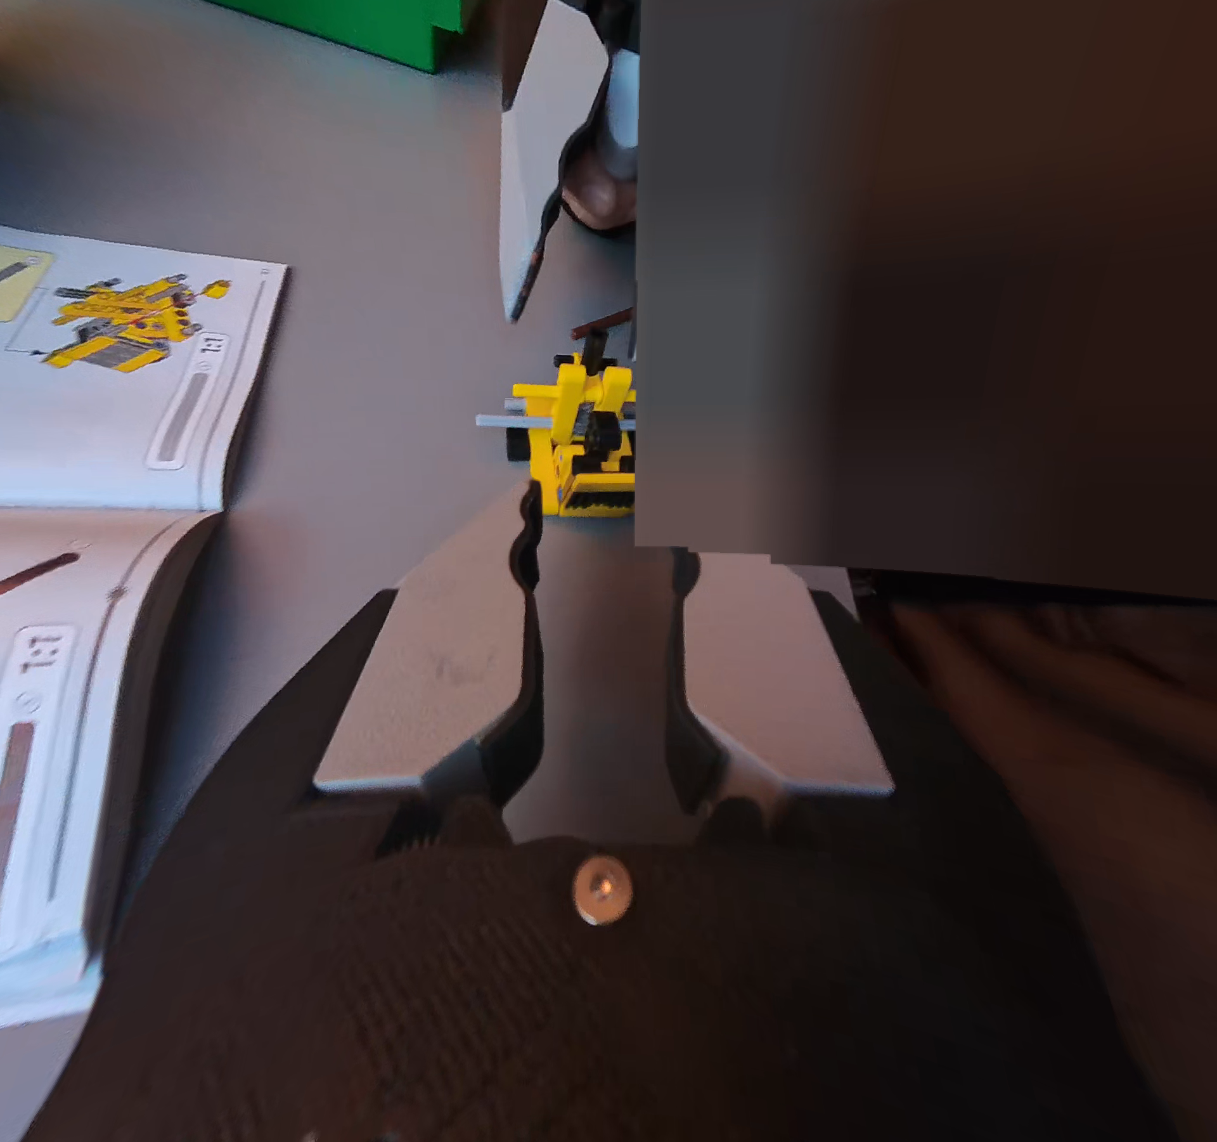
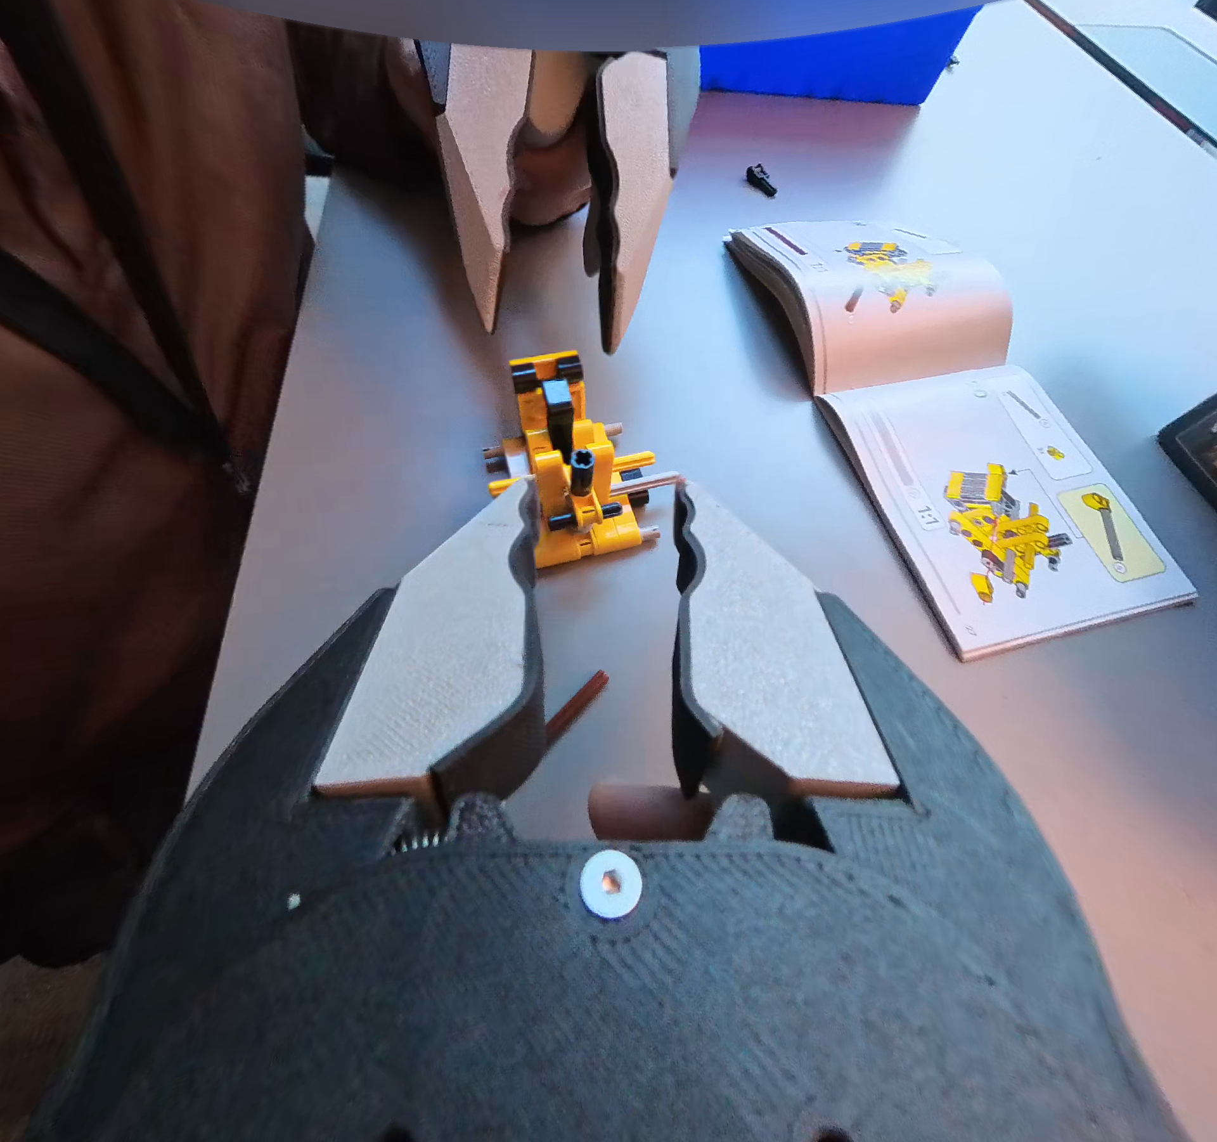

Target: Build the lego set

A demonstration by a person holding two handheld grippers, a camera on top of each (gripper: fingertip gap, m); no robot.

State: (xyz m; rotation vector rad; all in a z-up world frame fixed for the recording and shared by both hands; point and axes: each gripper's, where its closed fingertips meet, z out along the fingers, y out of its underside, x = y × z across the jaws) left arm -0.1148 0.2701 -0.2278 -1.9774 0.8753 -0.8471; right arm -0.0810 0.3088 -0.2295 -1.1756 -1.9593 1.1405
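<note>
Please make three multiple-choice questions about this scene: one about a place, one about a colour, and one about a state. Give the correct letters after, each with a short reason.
1. Where does the yellow lego model stand?
A. on the open booklet
B. on the grey table, between the two grippers
C. inside the blue box

2. What colour is the loose thin rod lying on the table near the right gripper?
A. reddish brown
B. white
C. green

3. In what state are the jaws of the right gripper?
A. shut on the model
B. shut on the rod
C. open, holding nothing

Answers:
1 B, the model sits on bare table with the left gripper beyond it.
2 A, it shows reddish brown between the jaws.
3 C, a clear gap separates them.
</note>
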